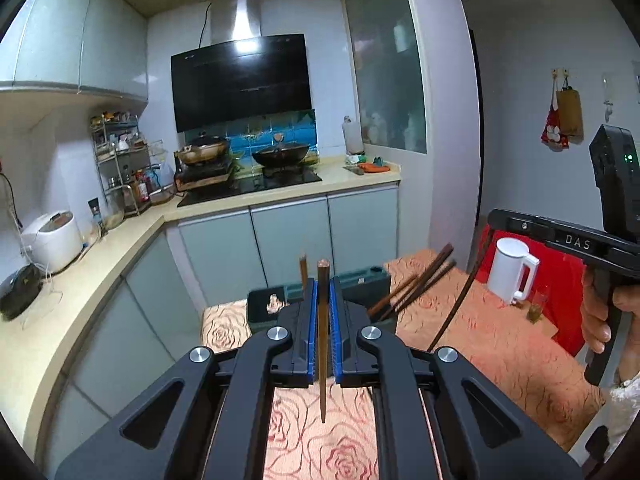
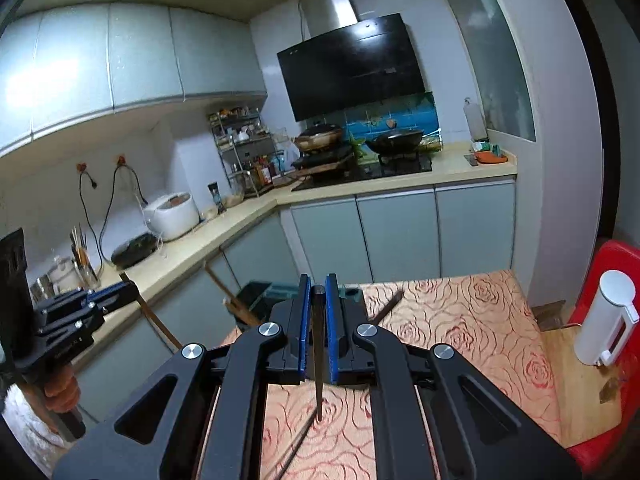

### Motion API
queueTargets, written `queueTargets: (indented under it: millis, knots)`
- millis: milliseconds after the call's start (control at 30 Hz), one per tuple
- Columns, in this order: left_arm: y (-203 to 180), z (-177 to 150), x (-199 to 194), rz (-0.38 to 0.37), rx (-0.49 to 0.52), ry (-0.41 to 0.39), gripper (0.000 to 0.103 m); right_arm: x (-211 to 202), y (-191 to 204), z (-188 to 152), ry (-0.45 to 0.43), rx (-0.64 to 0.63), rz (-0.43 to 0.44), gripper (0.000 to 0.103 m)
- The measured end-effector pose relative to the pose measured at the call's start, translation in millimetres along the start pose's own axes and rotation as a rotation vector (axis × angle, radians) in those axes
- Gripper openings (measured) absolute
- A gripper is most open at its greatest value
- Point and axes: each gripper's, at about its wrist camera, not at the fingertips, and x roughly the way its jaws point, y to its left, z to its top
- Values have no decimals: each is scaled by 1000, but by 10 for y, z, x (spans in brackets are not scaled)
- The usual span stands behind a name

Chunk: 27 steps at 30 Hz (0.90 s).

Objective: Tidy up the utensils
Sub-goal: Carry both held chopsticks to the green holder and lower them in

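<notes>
Left wrist view: left gripper [image 1: 323, 320] clamped on a brown chopstick [image 1: 322, 340], tip hanging above the rose-patterned tablecloth [image 1: 500, 340]. Dark utensil holder [image 1: 360, 284] sits at the table's far edge, more chopsticks [image 1: 420, 284] leaning out of it.

Right wrist view: right gripper [image 2: 318, 328] pinched shut on a dark chopstick [image 2: 319, 360], tip nearly touching the cloth. One loose stick [image 2: 390, 307] lies near the far edge.

Sticks look light, stiff, slick; likely best gripped mid-shaft to limit pivoting.
</notes>
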Motion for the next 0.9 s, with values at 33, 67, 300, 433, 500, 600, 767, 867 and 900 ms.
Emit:
queueTargets:
  millis: [33, 67, 300, 433, 500, 600, 767, 867, 900]
  knots:
    - [-13, 42, 19, -2, 0, -2, 6, 12, 0, 69, -9, 8, 2, 8]
    - [-25, 110, 46, -4, -1, -7, 6, 16, -1, 121, -19, 11, 1, 8]
    - [-110, 521, 140, 19, 8, -65, 6, 40, 7, 458, -90, 2, -38, 8]
    - [-99, 748, 239, 49, -12, -95, 6, 94, 4, 600, -121, -17, -66, 8]
    - [-79, 822, 306, 58, -29, -104, 6, 160, -2, 649, -127, -23, -77, 8]
    - [-63, 887, 470, 82, -50, -109, 6, 299, -6, 683, -126, -24, -84, 8]
    - [-74, 750, 764, 86, -67, -75, 6, 539, -22, 627, -104, -18, -93, 8]
    - [-86, 575, 935, 86, -54, -31, 6, 701, -31, 507, -58, -21, -102, 8]
    - [-83, 522, 979, 87, -47, -20, 6, 743, -31, 468, -45, -24, -104, 8]
